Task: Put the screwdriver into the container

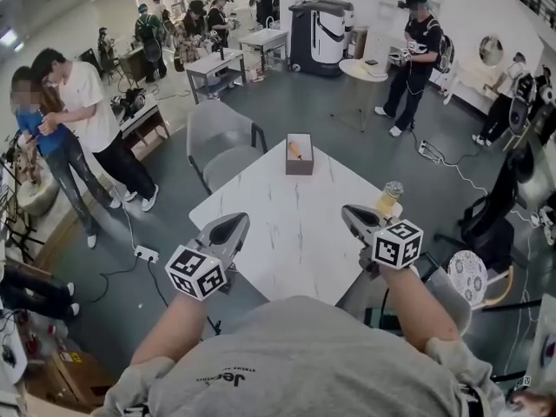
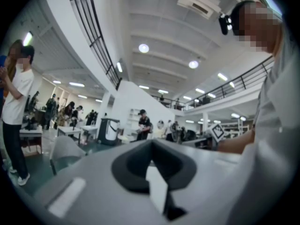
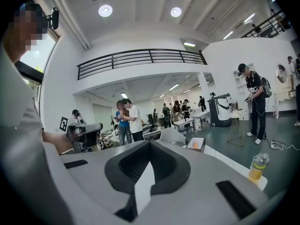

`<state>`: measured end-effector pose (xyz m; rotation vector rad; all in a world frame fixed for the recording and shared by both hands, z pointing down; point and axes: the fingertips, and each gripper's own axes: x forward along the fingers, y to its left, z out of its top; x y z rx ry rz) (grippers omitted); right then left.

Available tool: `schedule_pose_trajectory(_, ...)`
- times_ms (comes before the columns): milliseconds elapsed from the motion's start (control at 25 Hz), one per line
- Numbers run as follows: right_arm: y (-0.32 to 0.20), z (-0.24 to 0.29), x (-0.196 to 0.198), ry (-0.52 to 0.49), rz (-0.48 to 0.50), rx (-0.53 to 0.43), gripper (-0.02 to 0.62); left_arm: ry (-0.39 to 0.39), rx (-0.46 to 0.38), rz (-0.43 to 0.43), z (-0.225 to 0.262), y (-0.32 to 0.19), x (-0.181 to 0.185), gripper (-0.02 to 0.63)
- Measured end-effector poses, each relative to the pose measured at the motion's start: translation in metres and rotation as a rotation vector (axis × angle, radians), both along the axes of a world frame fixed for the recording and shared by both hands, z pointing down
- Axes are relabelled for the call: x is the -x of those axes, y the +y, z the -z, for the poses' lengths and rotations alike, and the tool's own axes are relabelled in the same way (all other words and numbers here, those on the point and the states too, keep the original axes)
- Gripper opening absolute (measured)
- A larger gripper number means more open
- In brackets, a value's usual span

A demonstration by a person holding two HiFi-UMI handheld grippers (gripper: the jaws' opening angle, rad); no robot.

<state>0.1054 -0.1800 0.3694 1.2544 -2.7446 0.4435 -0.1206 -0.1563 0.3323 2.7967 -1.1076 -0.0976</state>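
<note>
Left gripper [image 1: 234,221] and right gripper [image 1: 349,211] both closed and empty; screwdriver [image 1: 296,150] in the container [image 1: 300,168].
Both grippers hover over the near edge of the white table [image 1: 287,228], each with its jaws pressed together and nothing between them. The orange screwdriver lies inside the small open container at the table's far end, well apart from both. A bottle [image 1: 389,198] of yellow liquid stands at the table's right edge, just beside the right gripper.

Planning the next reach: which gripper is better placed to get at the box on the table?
Right, marginally: the right gripper sits slightly nearer the box, and its view shows the box; the view from the left gripper doesn't. Both jaws shut, empty.
</note>
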Motion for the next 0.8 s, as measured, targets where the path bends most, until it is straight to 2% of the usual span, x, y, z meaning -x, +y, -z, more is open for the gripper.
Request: schedule_pose_trajectory(800,-0.0006,-0.0023,-0.0025,0.043,0.045,0.001,0.008,0.007,0.004,0.006,-0.0004,0.0019,-0.0089,0.005)
